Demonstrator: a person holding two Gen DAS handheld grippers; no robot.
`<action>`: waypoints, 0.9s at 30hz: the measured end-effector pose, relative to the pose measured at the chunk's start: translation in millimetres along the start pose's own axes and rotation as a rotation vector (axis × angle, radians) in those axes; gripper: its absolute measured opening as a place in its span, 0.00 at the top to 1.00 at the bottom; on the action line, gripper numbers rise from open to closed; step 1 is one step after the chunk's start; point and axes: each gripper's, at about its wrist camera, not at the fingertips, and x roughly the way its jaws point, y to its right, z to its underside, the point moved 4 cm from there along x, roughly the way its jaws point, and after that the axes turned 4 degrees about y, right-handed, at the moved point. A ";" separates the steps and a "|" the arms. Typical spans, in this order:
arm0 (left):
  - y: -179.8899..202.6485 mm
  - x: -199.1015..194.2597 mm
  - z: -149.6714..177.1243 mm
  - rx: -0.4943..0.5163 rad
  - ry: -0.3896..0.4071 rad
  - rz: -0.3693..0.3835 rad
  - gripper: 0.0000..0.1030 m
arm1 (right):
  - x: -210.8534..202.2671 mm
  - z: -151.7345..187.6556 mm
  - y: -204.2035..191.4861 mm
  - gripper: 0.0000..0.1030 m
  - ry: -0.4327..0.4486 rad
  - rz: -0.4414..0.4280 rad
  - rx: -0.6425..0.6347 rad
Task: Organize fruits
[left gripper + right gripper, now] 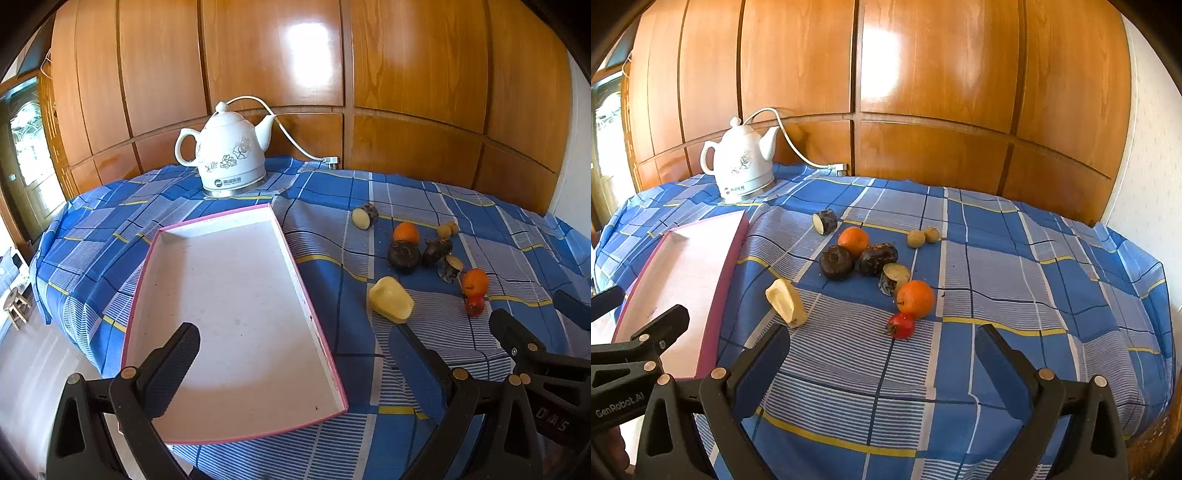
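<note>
- Your left gripper (295, 363) hovers low over the near end of the tray (207, 435), fingers spread wide and holding nothing; one ribbed black pad (173, 369) sits over the tray floor, the other over the cloth.
- Your right gripper (882, 363) hangs over the blue checked tablecloth (1015, 266), jaws wide apart and empty, just short of the fruit.
- The tray is a shallow rectangular box, pink-rimmed with a pale floor, and has nothing in it.
- Right of the tray lies a pale yellow peeled chunk (786, 302).
- Beyond it cluster two dark round fruits (836, 261), two oranges (916, 298), a small red fruit (901, 325), two cut dark-skinned stubs (825, 220) and two small tan balls (916, 238).
- A glossy white ceramic kettle (229, 155) stands at the back.
</note>
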 end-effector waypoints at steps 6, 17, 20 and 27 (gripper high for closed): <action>0.0 0.2 -0.3 -0.002 0.000 0.000 0.00 | 0.2 -0.4 0.9 0.01 0.002 0.001 0.002; 1.9 0.5 -2.4 -0.022 0.001 0.102 0.00 | 4.9 -12.2 5.3 0.01 0.001 -0.023 -0.009; 0.6 4.1 -4.6 -0.067 -0.027 0.191 0.00 | 15.6 -26.9 16.2 0.01 -0.037 -0.069 0.011; -9.7 20.7 -16.3 -0.106 -0.080 0.234 0.02 | 40.8 -72.8 60.0 0.01 -0.086 -0.095 -0.008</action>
